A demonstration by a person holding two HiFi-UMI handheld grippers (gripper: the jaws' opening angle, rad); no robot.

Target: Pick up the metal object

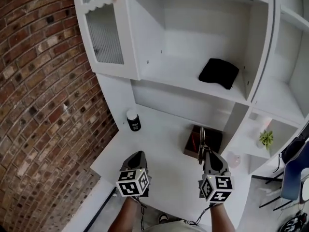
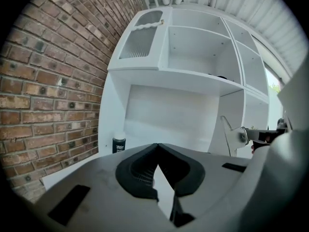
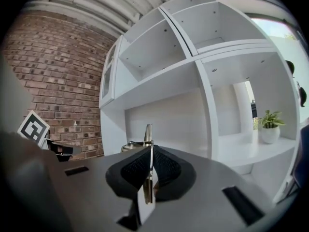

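A thin flat metal object (image 1: 202, 141) stands out forward from my right gripper (image 1: 205, 154), which is shut on it above the white desk (image 1: 159, 144). In the right gripper view the metal strip (image 3: 147, 137) is pinched edge-on between the dark pads, its tip rising past them. The left gripper view shows the same piece (image 2: 231, 134) out to the right. My left gripper (image 1: 137, 155) hovers over the desk's front left part, shut with nothing in it; its pads (image 2: 145, 170) meet at the tips.
A black bottle with a white cap (image 1: 133, 121) stands at the desk's back left. A dark brown box (image 1: 215, 138) lies just beyond the right gripper. A black cloth (image 1: 219, 72) rests on the shelf above. A small plant (image 1: 265, 137) sits in the right cubby. A brick wall (image 1: 38, 95) is on the left.
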